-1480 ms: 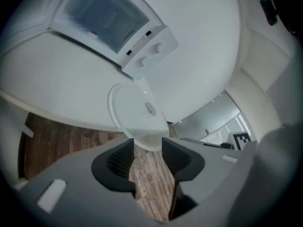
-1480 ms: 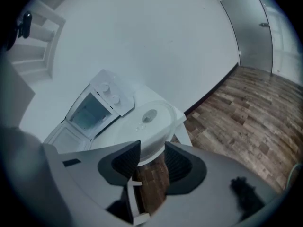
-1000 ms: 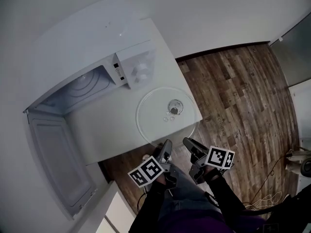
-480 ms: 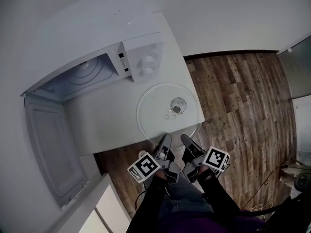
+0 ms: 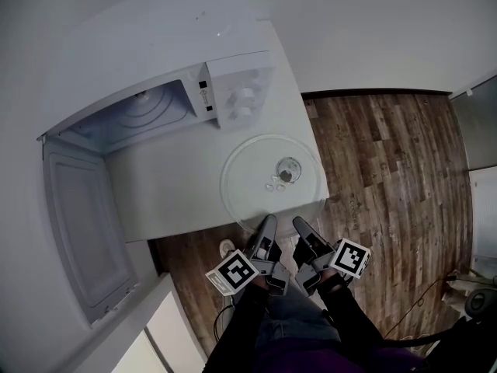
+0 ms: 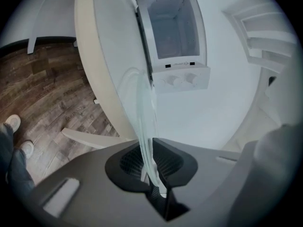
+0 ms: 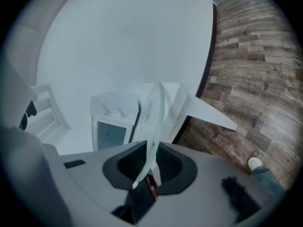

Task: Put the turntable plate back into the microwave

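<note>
The turntable plate [image 5: 252,183] lies flat on the white table [image 5: 171,196], just in front of the microwave [image 5: 155,61]. Its near rim hangs past the table's edge toward the person. A small hub with a few bumps sits at its middle.

Both tools reach the overhanging rim side by side. In the left gripper view the left tool [image 5: 266,224] has the glass edge between its jaws. The jaws are closing, and the dark ribbed pads [image 6: 166,161] already sit against the glass on both sides. In the right gripper view the right tool [image 5: 300,226] also has the rim between its jaws. These jaws stand wider and are closing too, and their pads do not look pressed onto the glass.

The microwave door [image 5: 78,231] hangs wide open at the left. A small dark label [image 5: 203,93] sits on the frame beside the two knobs [image 5: 245,101], its print too small to read. Each marker cube [image 5: 235,273] carries black-and-white square patterns, with no words.
</note>
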The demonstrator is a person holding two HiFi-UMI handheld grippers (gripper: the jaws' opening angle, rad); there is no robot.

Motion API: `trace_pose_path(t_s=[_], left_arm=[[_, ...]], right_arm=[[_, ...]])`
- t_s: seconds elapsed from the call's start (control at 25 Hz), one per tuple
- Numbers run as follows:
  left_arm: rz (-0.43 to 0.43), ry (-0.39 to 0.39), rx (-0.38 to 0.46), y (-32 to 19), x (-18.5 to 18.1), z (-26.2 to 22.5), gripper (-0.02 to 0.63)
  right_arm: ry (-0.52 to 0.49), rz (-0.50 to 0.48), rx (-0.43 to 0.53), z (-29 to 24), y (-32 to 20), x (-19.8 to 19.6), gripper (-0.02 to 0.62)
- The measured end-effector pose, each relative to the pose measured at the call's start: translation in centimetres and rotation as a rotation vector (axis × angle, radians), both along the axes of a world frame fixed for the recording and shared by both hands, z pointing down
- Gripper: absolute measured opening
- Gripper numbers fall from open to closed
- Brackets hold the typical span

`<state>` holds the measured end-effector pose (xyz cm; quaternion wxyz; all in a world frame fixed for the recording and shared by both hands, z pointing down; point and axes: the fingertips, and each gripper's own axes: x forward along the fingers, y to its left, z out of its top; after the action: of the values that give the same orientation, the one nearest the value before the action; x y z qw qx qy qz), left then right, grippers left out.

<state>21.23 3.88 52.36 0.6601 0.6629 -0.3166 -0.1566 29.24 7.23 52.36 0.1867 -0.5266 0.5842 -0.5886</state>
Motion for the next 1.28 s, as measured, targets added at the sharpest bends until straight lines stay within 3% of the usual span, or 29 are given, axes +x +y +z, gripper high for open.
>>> trace_pose_path(t_s=[0.16, 0.36, 0.6, 0.8, 1.28], left_arm=[[-0.014, -0.002, 0.030, 0.1, 0.1, -0.9, 0.044], [-0.069, 0.091, 0.010, 0.2, -0.1, -1.9, 0.036], [-0.143, 0.152, -0.021, 0.7, -1.5, -3.0, 0.040], [-0.186, 0.120, 0.035, 0.5, -4.0, -4.3, 0.038], [-0.382, 0.110, 0.138, -0.2, -11.8, -7.5, 0.038]], right_arm=[[-0.010, -0.006, 0.057, -1.3, -0.5, 0.1, 0.066], [-0.043, 0.025, 0.076, -2.3, -0.4, -0.1, 0.066], [-0.044, -0.008, 0.103, -3.8, -0.6, -1.4, 0.064], [-0.067, -0.065, 0.125, -4.7, -1.1, -3.8, 0.064], [-0.113, -0.265, 0.221, -7.7, -3.3, -11.6, 0.064]])
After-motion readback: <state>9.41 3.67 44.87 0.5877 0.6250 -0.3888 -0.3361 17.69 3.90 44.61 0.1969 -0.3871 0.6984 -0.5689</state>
